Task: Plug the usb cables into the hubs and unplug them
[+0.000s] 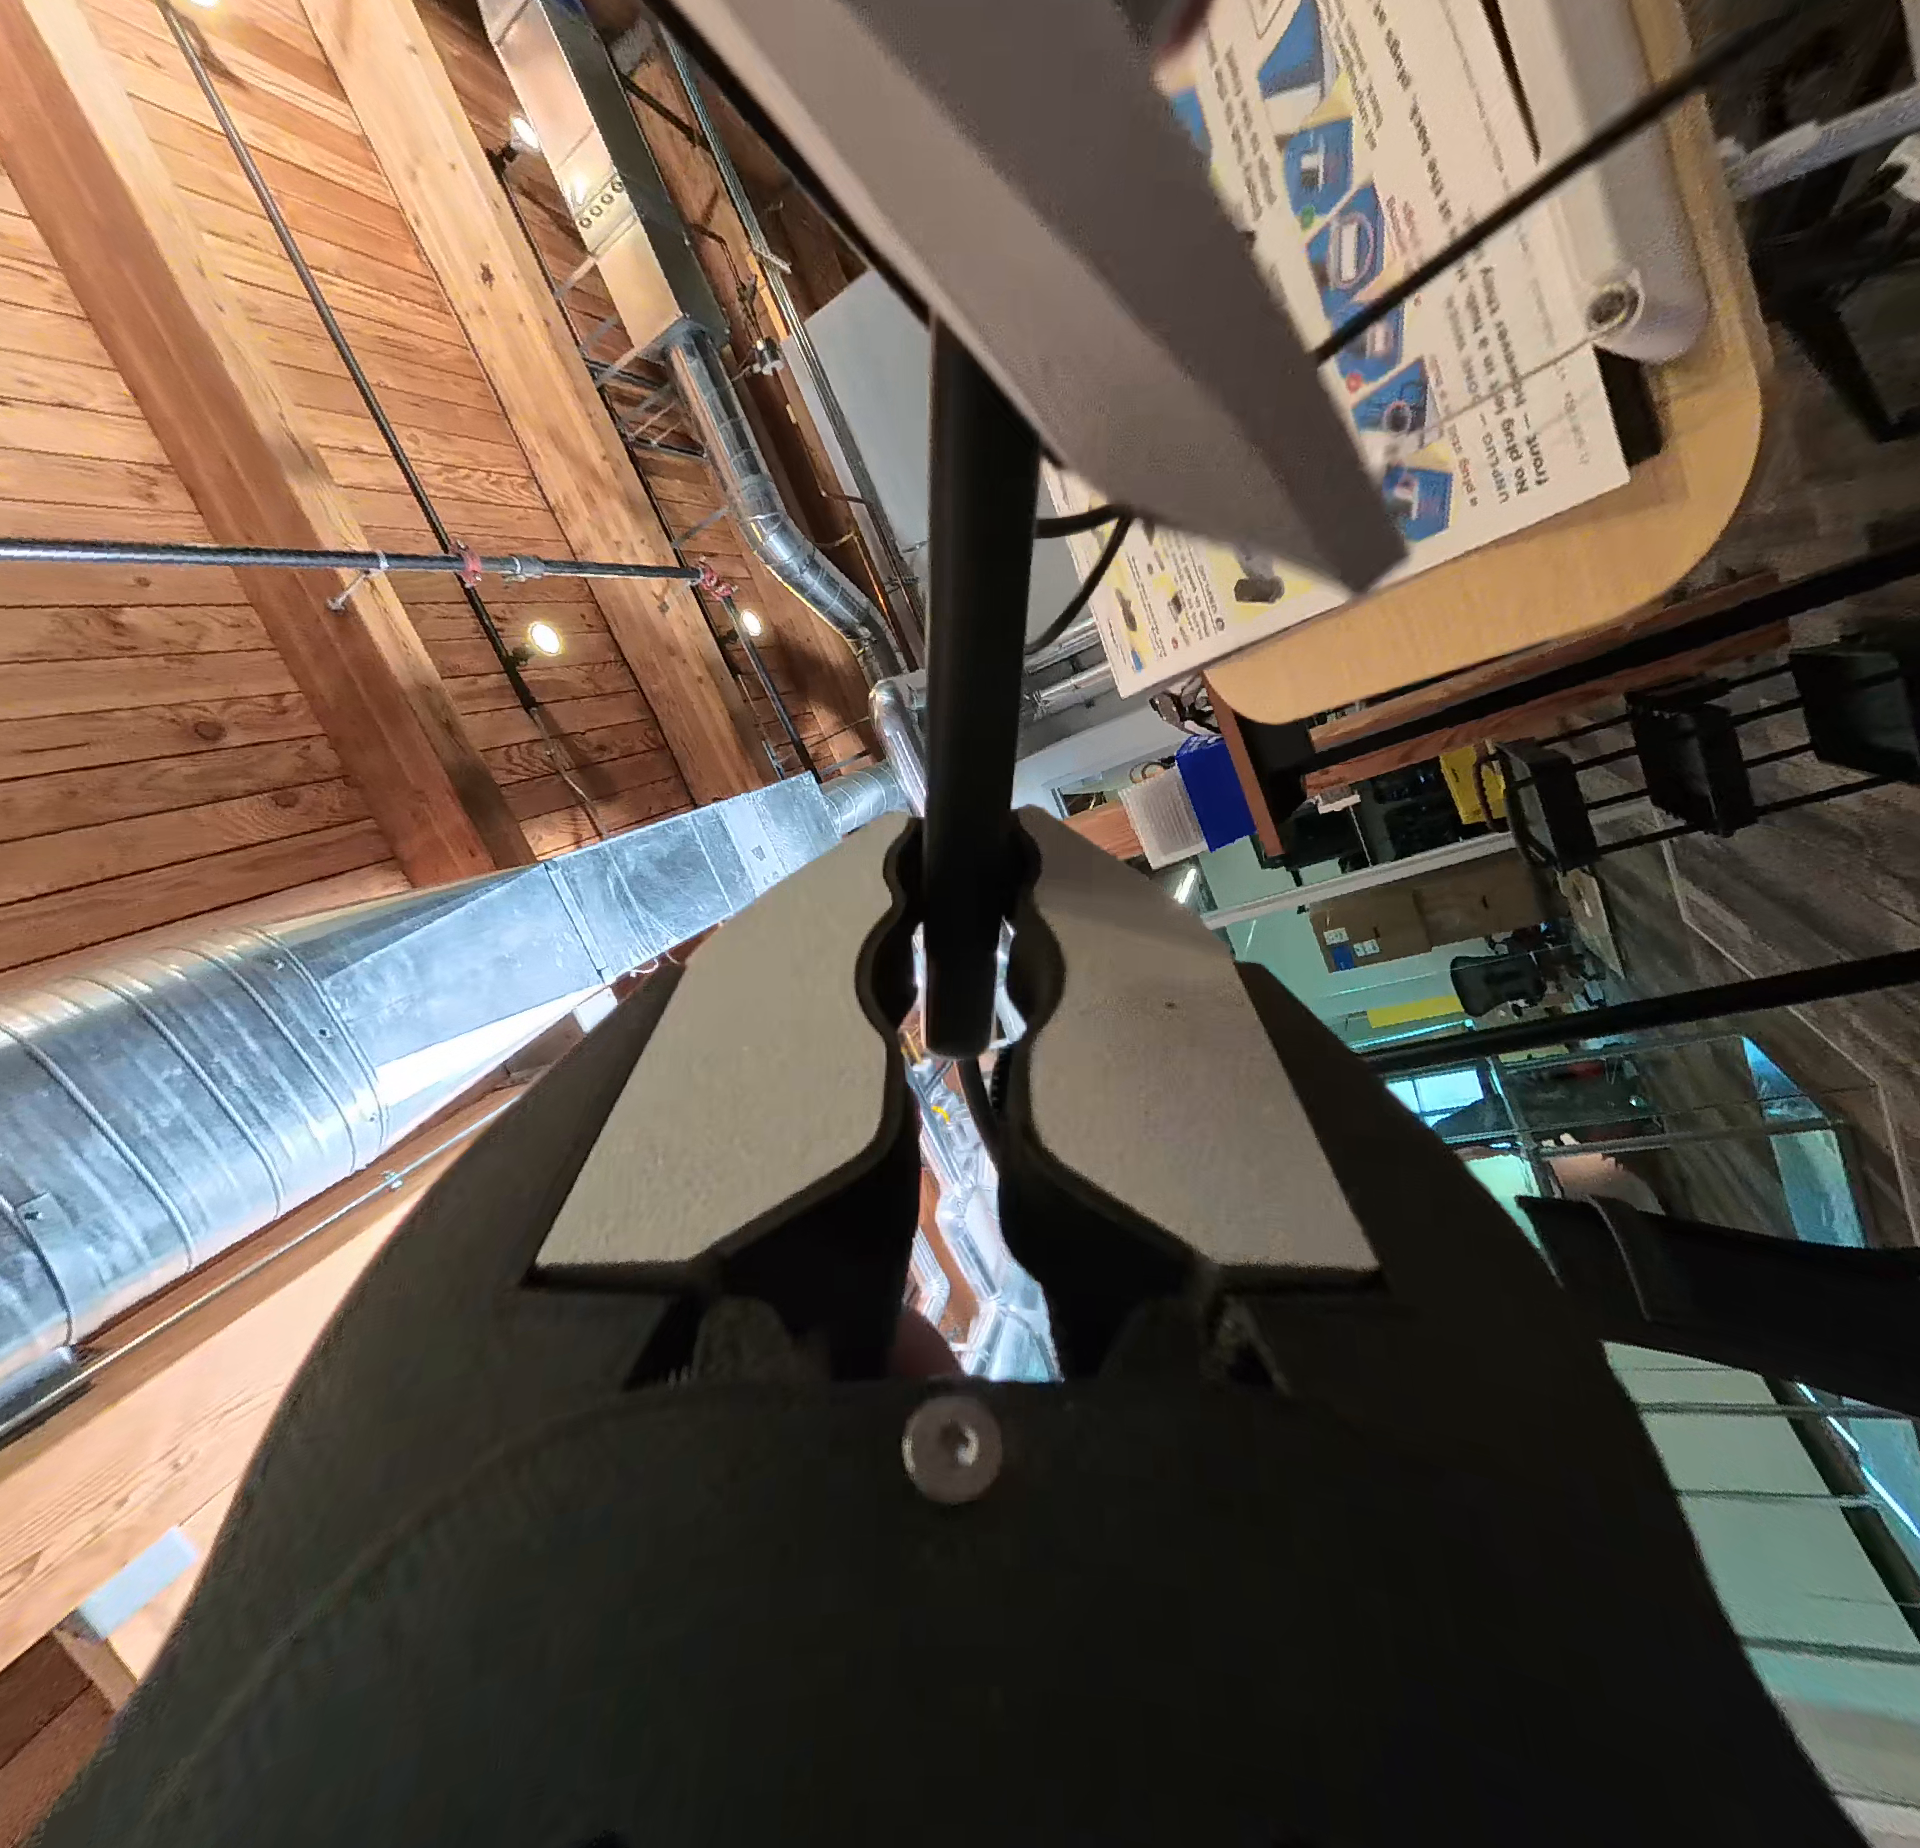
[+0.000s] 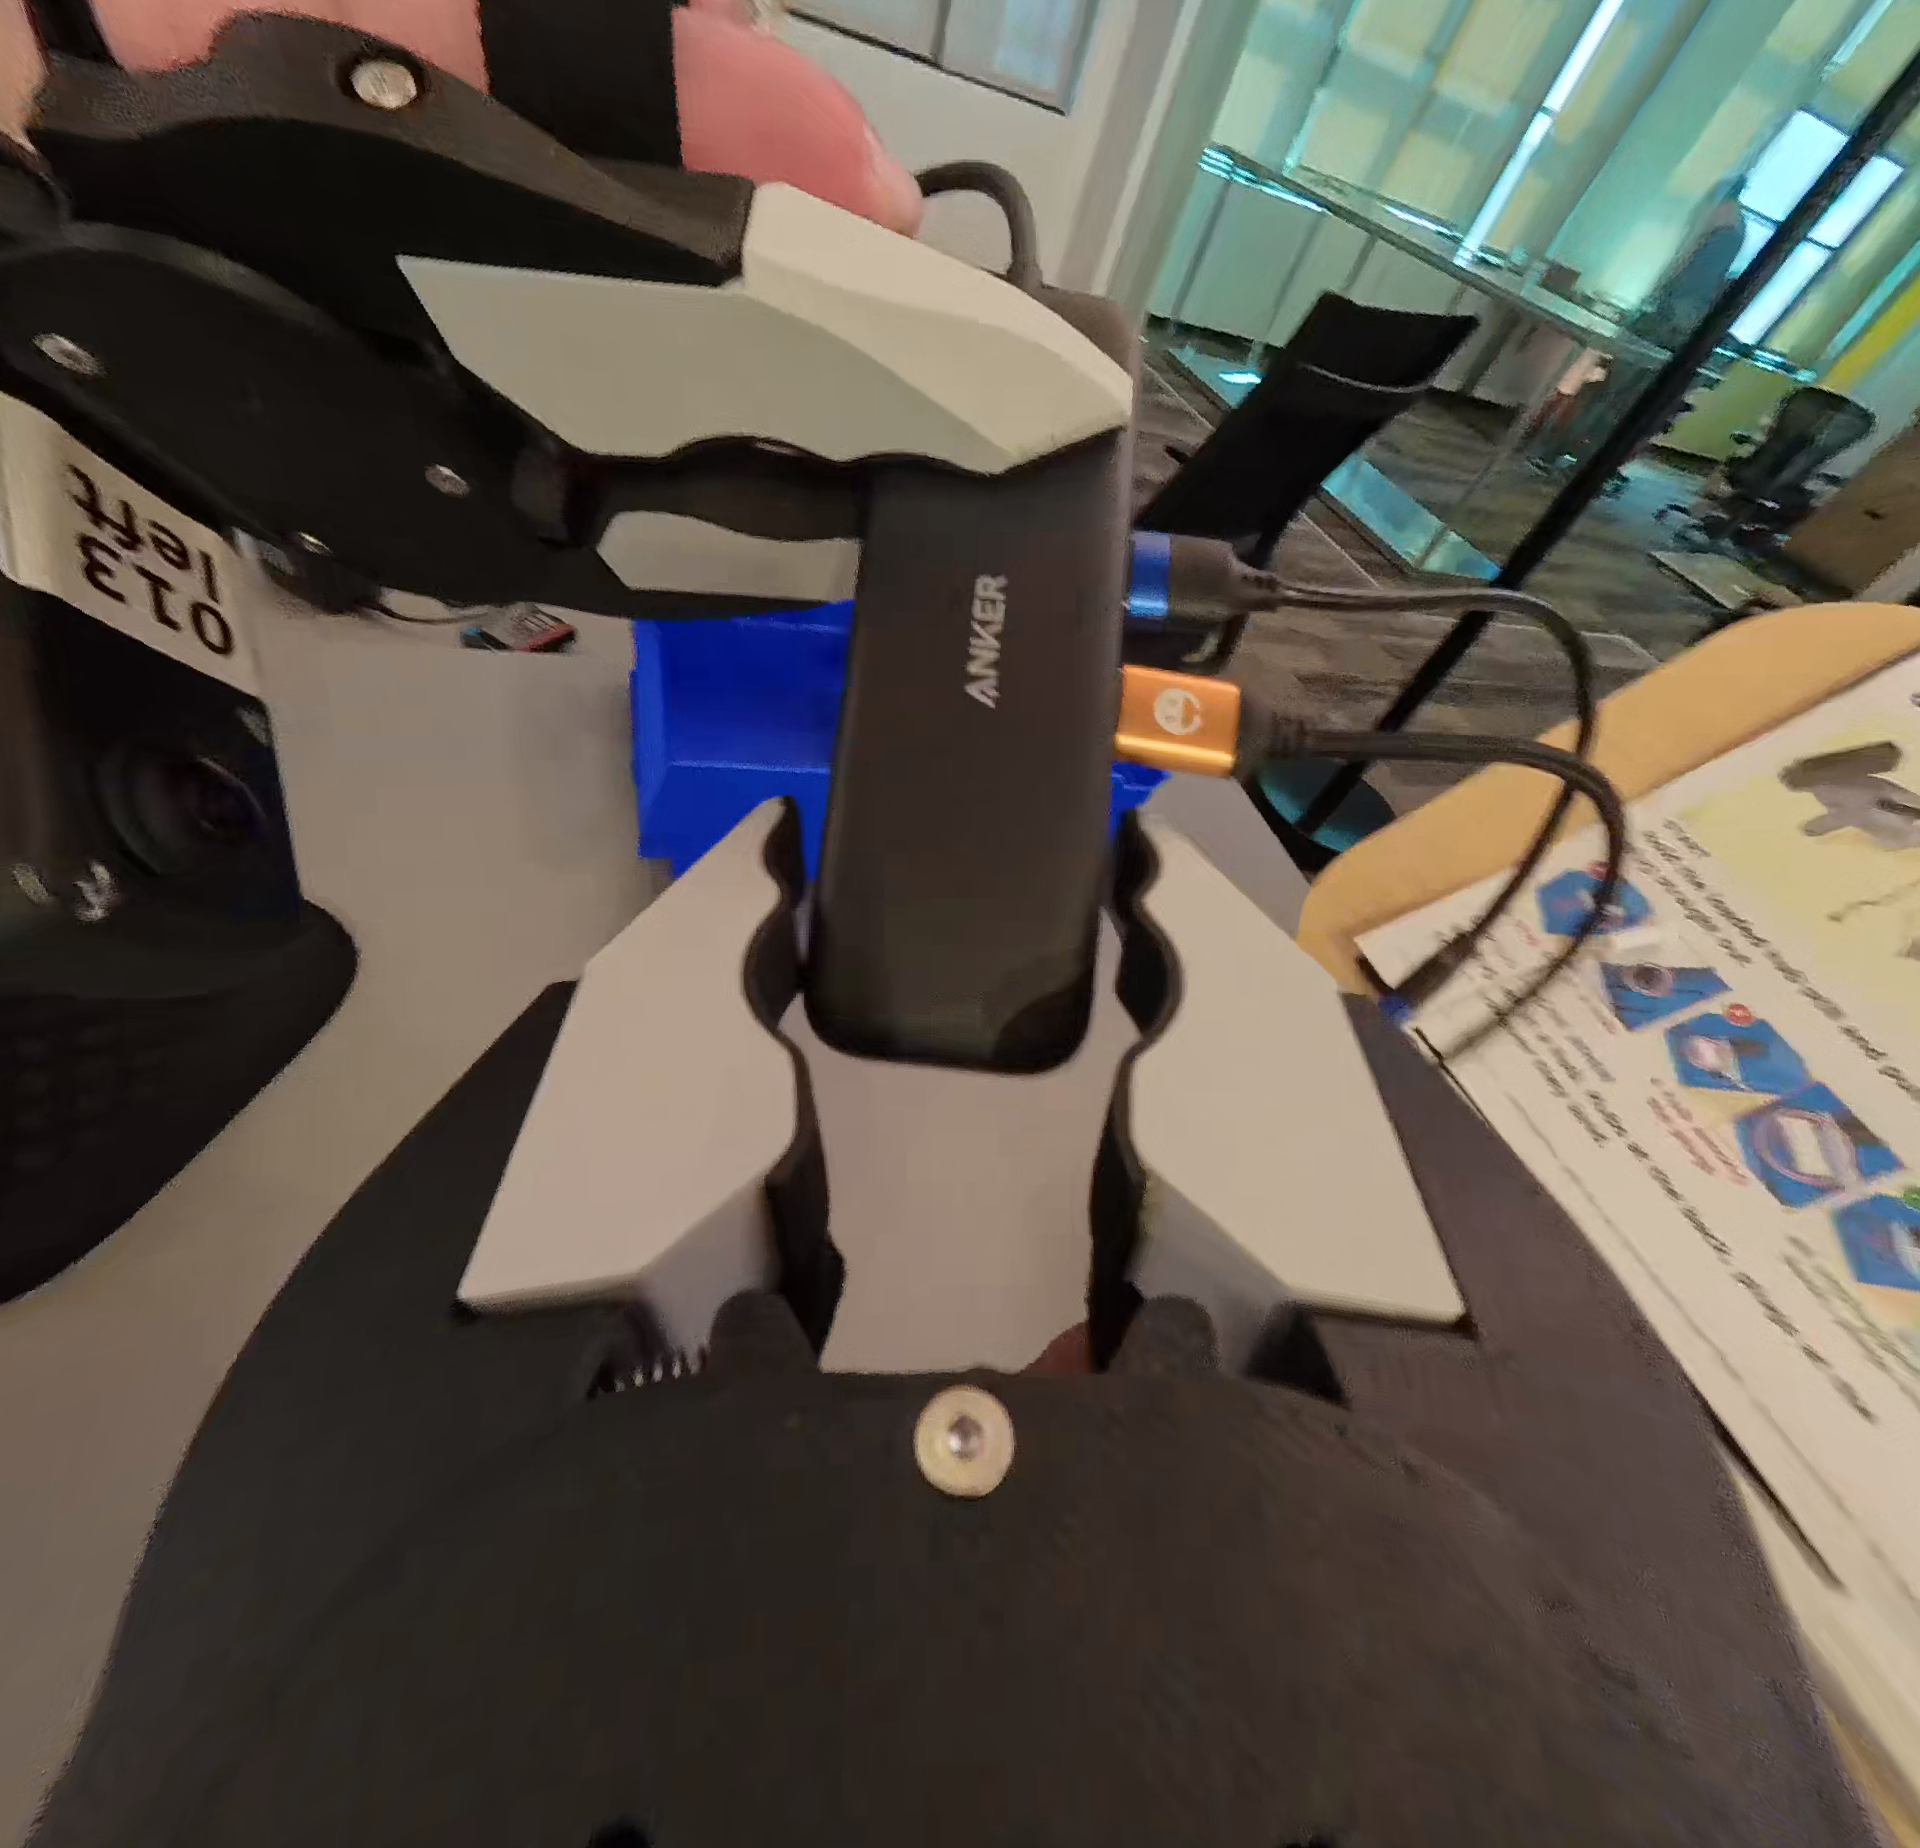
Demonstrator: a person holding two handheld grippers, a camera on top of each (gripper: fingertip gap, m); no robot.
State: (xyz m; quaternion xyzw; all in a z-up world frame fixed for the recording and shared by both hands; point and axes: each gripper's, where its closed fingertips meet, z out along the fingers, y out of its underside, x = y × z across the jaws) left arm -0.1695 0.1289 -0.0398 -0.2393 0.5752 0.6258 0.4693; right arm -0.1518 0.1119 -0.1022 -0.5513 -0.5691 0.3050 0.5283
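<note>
Both claws pinched the hub (image 2: 966, 718): right gripper (image 2: 961, 977) low, left gripper (image 2: 977, 448) on top. Blue plug (image 2: 1153, 577), orange plug (image 2: 1179, 720) seated; pull straight, hub steady.

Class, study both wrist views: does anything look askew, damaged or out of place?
Nothing looks damaged. One oddity: the black hub is off the table, pinched at opposite ends by the left gripper and right gripper, while the blue plug and orange plug sit in its side.
</note>
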